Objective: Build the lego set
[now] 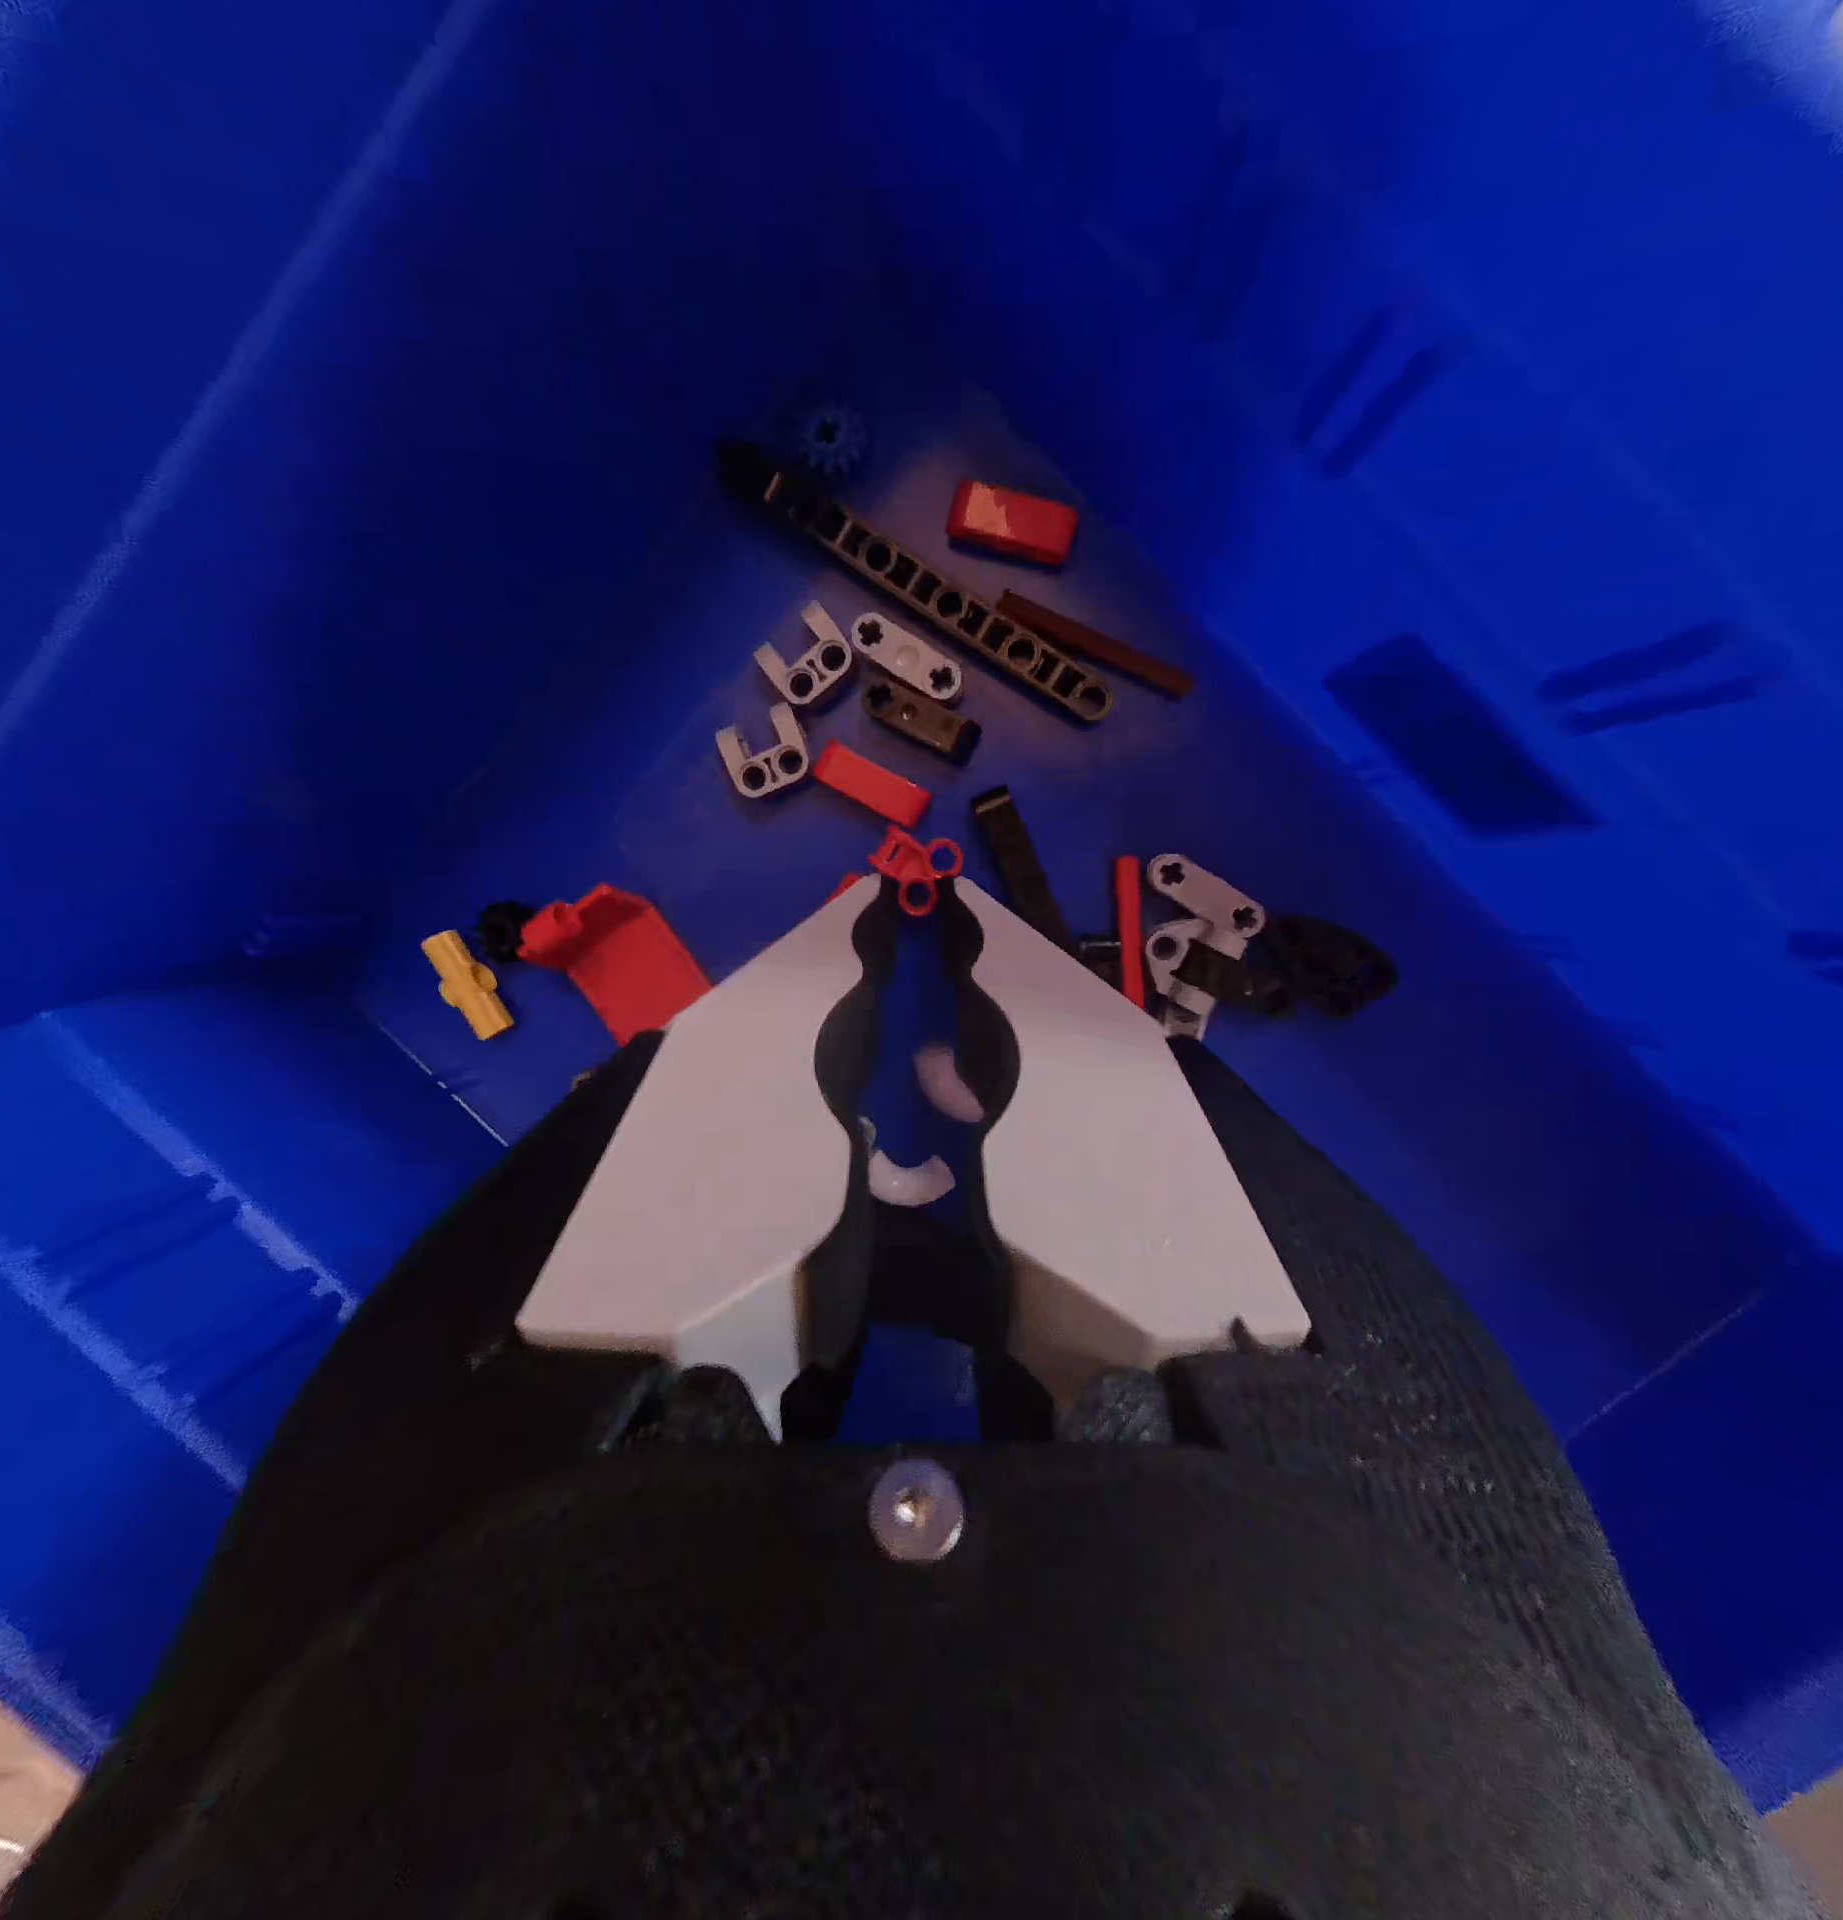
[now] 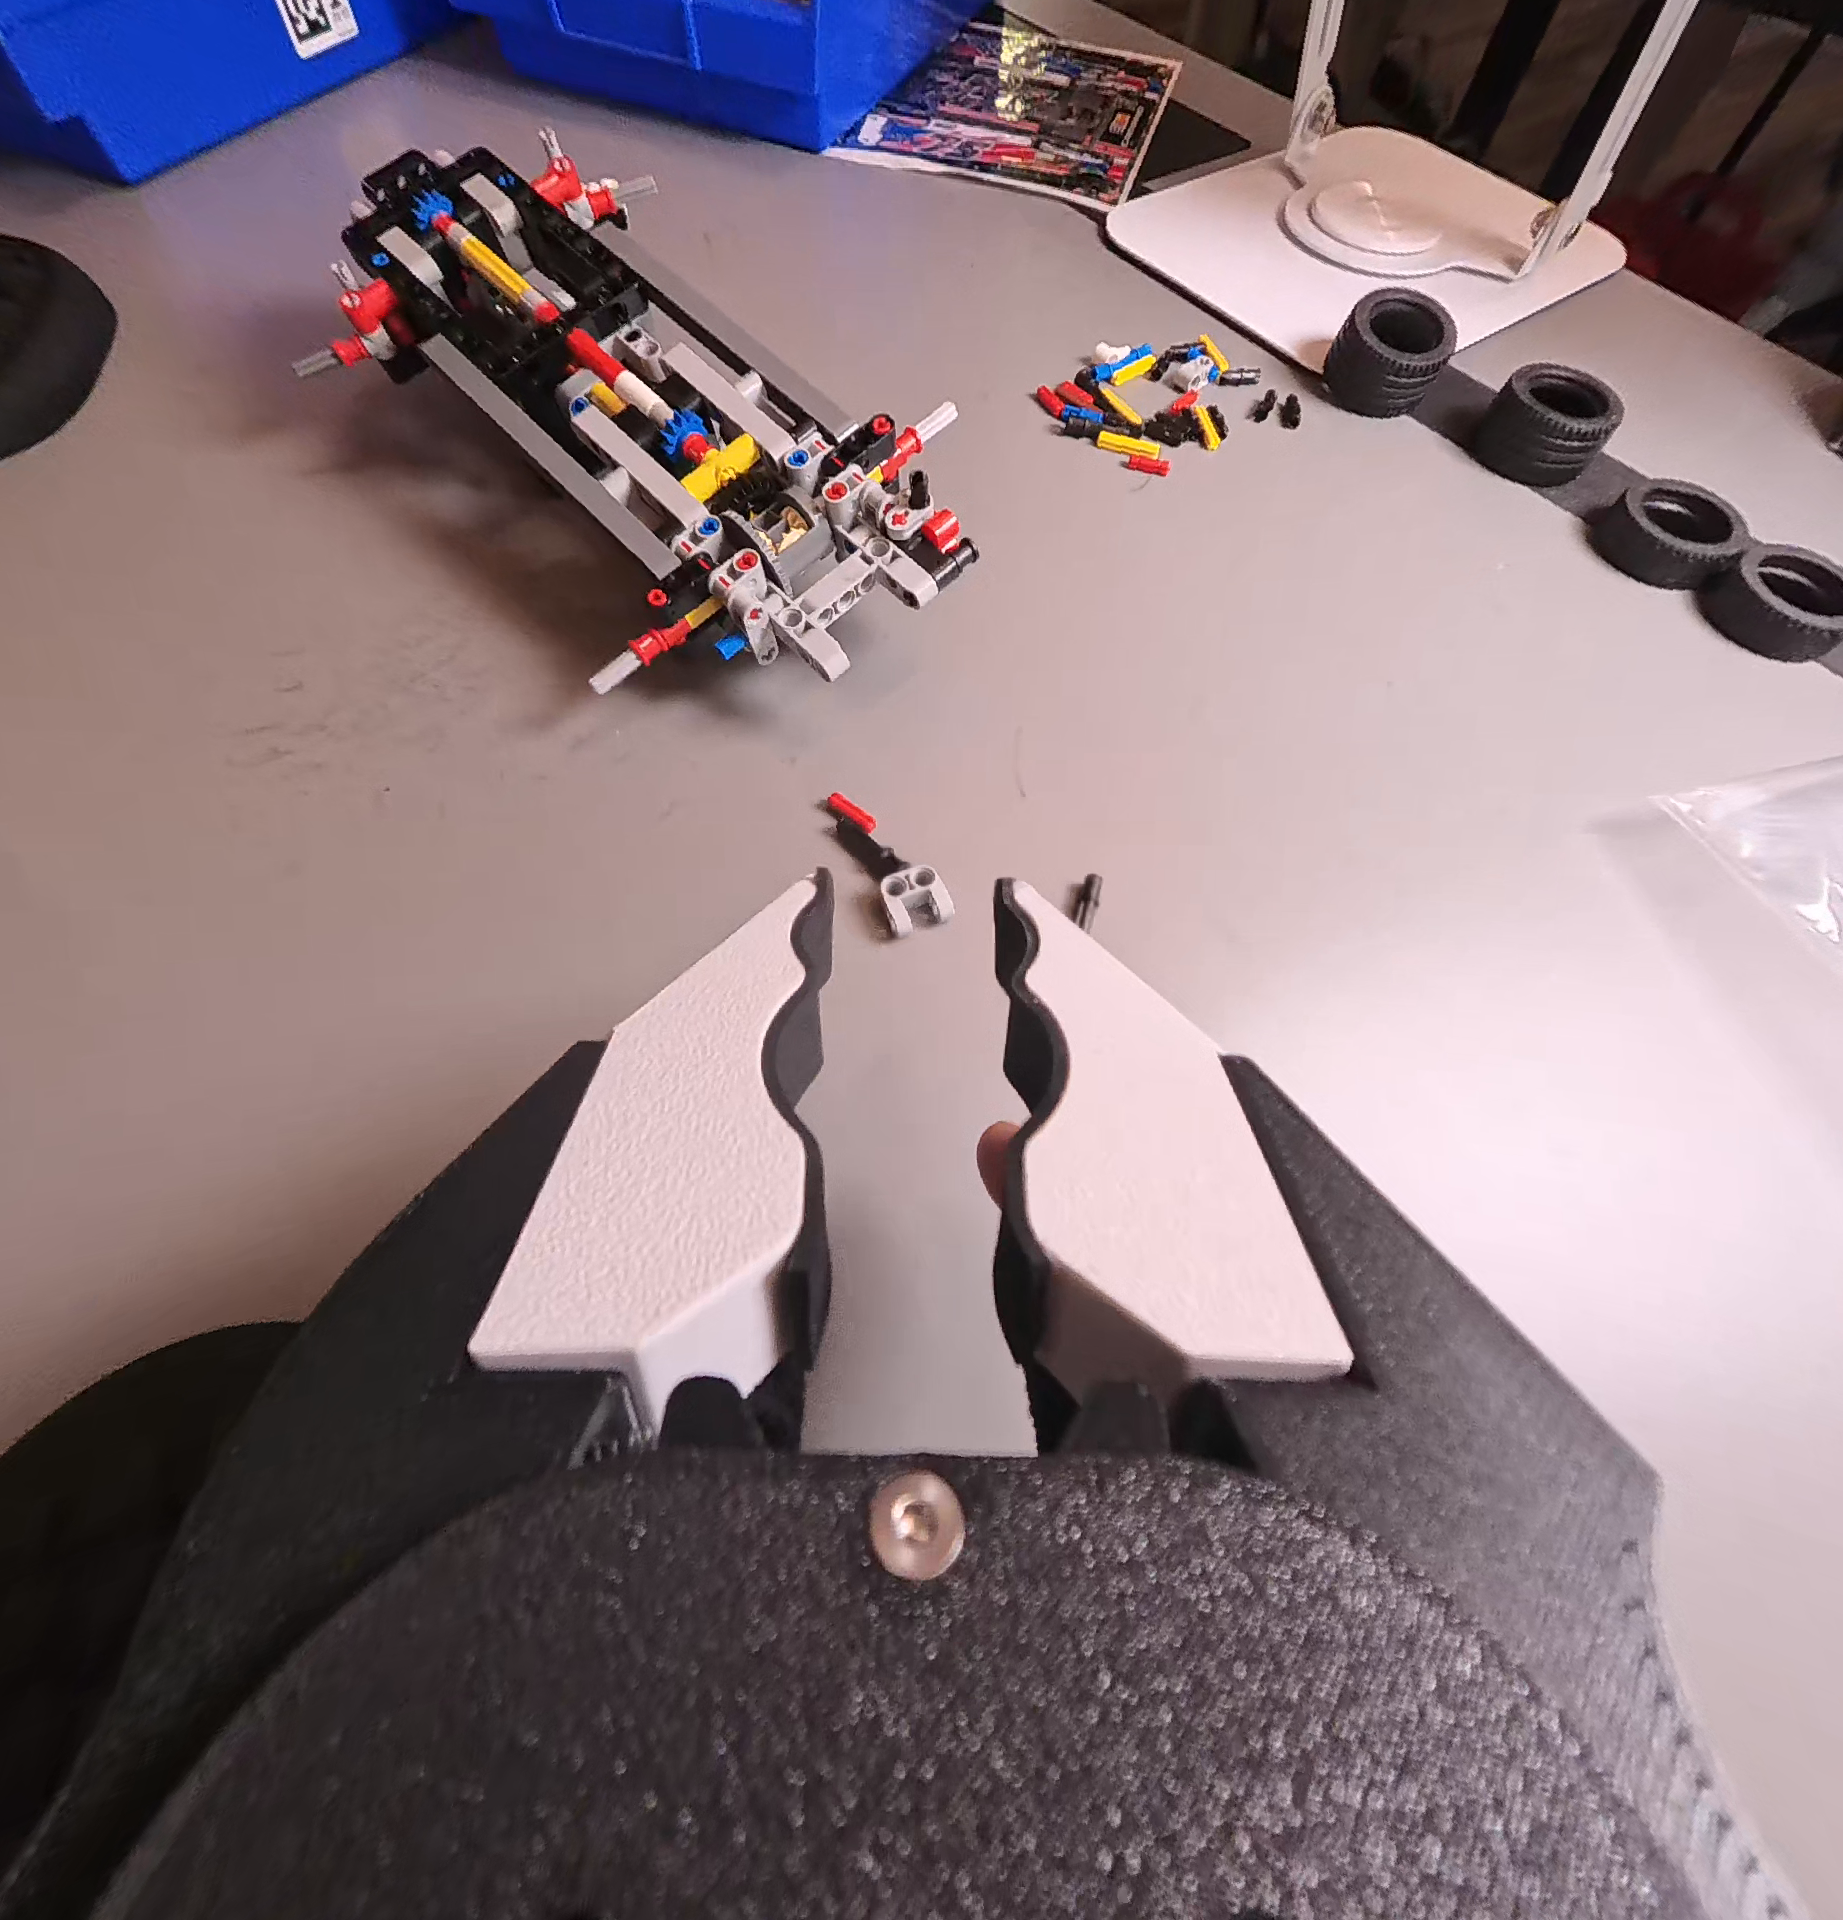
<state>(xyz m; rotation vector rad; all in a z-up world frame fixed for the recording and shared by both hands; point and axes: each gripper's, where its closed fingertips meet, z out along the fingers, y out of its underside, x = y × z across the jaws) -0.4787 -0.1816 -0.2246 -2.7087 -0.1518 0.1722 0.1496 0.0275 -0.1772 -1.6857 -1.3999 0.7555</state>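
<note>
In the left wrist view my left gripper point(image 1: 917, 883) is inside a blue bin point(image 1: 377, 520), shut on a small red connector piece point(image 1: 919, 873) held at its fingertips above the loose parts. In the right wrist view my right gripper point(image 2: 909, 883) is open and empty, low over the grey table point(image 2: 377, 935). A small grey connector point(image 2: 917, 900) lies just ahead between its fingertips, with a black pin and red pin point(image 2: 860, 826) beyond and another black pin point(image 2: 1086, 896) to the right. The part-built chassis point(image 2: 636, 416) sits farther back on the left.
The bin floor holds a long grey beam point(image 1: 958, 603), red panels point(image 1: 1010, 520), grey connectors point(image 1: 803, 665) and a tan pin point(image 1: 467, 982). On the table are a pile of small pins point(image 2: 1145, 400), several black tyres point(image 2: 1551, 421), blue bins point(image 2: 688, 52), a booklet point(image 2: 1021, 104), a white stand point(image 2: 1364, 239) and a clear bag point(image 2: 1810, 862).
</note>
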